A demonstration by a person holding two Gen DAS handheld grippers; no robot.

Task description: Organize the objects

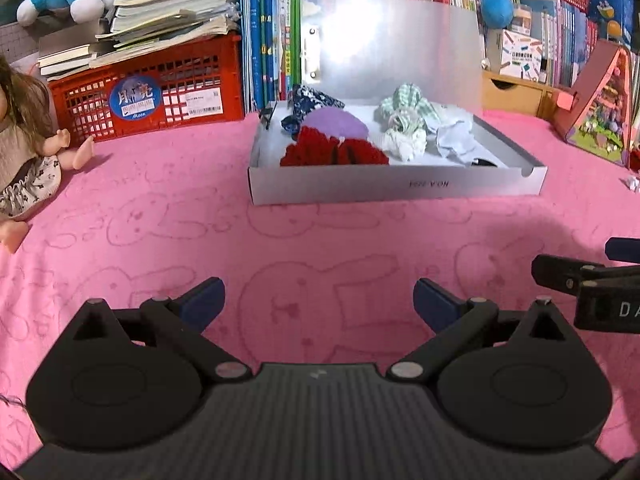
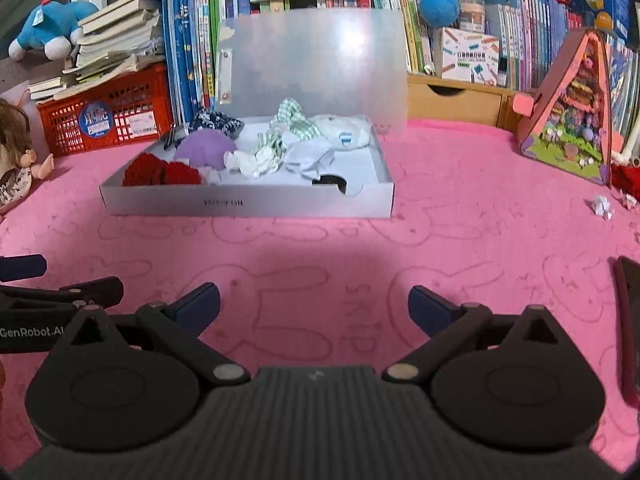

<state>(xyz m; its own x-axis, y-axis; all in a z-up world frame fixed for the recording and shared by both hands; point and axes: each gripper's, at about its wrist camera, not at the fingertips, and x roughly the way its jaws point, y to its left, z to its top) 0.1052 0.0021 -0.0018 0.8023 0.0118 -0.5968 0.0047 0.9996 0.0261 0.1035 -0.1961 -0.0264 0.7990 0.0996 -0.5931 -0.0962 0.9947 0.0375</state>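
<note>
A shallow white box [image 1: 396, 190] [image 2: 248, 202] with its lid propped upright stands on the pink blanket ahead. Inside lie a red knitted piece [image 1: 334, 153] [image 2: 160, 174], a purple cloth [image 1: 340, 122] [image 2: 206, 148], a dark blue patterned cloth [image 1: 310, 100] [image 2: 214, 120], a green checked cloth [image 1: 404, 106] [image 2: 294, 122] and pale white cloths [image 1: 454, 140] [image 2: 340, 132]. My left gripper [image 1: 319, 304] is open and empty, low over the blanket, well short of the box. My right gripper [image 2: 314, 306] is open and empty beside it.
A red crate [image 1: 148, 92] with stacked books stands back left, a doll [image 1: 24, 148] at the left edge. A row of books, a wooden drawer [image 2: 456, 100] and a pink toy house [image 2: 568, 116] line the back. A crumpled paper [image 2: 602, 206] lies right.
</note>
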